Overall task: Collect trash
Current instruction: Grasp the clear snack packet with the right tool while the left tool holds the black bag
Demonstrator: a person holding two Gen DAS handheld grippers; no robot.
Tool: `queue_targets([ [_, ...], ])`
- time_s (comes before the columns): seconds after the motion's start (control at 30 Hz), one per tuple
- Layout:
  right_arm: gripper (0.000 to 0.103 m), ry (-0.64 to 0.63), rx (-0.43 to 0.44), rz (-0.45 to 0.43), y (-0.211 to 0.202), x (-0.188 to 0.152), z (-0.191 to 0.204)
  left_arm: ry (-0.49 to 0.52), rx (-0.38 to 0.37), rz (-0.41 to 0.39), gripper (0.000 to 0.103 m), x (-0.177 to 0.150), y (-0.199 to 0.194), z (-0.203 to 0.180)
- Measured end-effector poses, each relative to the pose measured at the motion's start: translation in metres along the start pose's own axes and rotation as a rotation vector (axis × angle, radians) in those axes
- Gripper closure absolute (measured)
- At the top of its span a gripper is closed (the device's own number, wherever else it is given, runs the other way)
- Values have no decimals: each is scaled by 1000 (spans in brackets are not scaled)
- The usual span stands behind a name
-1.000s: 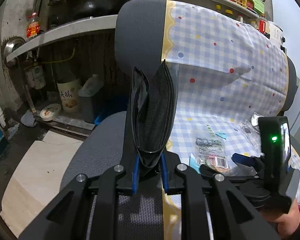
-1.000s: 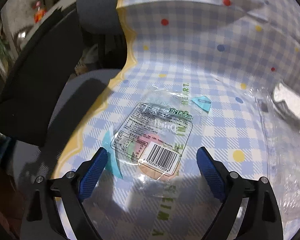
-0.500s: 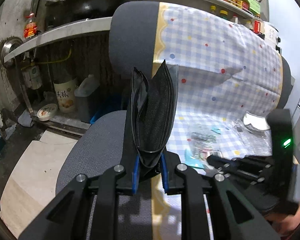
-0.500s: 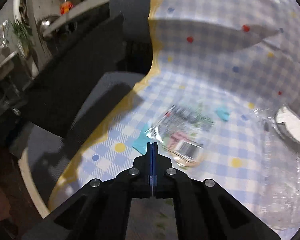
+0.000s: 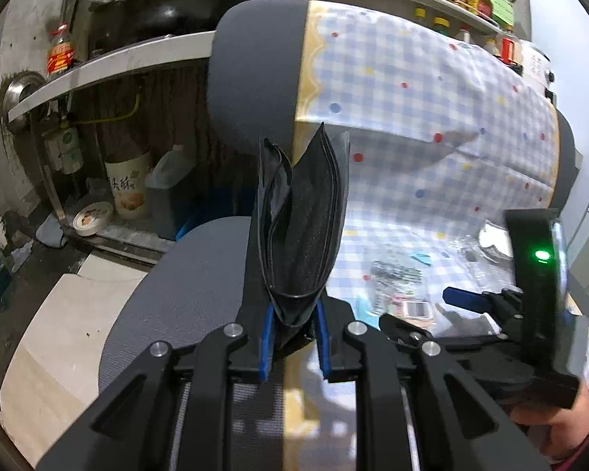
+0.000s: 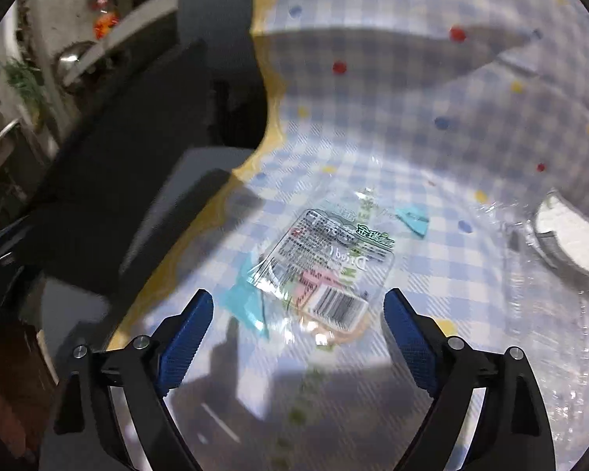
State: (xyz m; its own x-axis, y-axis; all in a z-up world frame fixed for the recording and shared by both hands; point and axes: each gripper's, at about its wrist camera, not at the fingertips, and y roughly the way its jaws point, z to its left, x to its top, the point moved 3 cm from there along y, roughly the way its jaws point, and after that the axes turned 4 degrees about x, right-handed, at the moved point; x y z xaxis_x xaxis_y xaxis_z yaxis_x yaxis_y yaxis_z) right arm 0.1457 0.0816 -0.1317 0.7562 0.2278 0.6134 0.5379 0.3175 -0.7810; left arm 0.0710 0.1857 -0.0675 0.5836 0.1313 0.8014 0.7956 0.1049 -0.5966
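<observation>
My left gripper (image 5: 294, 324) is shut on a folded black bag (image 5: 302, 227), which stands upright between its blue pads. A clear plastic snack wrapper (image 6: 326, 267) with a barcode lies flat on the checked cloth (image 6: 392, 90) that covers the chair. My right gripper (image 6: 298, 300) hovers just above the wrapper's near edge. Its jaws are opening wide, the wrapper lies below the gap, and the pads do not press it. From the left wrist view the wrapper (image 5: 396, 278) shows to the right of the bag, with the right gripper (image 5: 432, 314) behind it.
Two teal paper scraps (image 6: 412, 218) (image 6: 243, 302) lie beside the wrapper. A crumpled clear plastic sheet with a white piece (image 6: 569, 235) sits at the right. The grey chair seat (image 5: 184, 274) is bare left of the cloth. Shelves with bottles (image 5: 59, 55) stand behind.
My right gripper, wide apart a second ago, snapped shut half a second ago and has spread again. The wrapper stays on the cloth, slightly turned. The left gripper and bag kept still.
</observation>
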Motion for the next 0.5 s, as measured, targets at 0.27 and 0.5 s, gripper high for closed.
queue_targets([
  [0.27,13,30,-148,44,44,30,12,-38,-15,-1,88,6,14,22],
  [0.5,24,2,-256,89,36,25,-2,-18,-54,6,88,4,19,14],
])
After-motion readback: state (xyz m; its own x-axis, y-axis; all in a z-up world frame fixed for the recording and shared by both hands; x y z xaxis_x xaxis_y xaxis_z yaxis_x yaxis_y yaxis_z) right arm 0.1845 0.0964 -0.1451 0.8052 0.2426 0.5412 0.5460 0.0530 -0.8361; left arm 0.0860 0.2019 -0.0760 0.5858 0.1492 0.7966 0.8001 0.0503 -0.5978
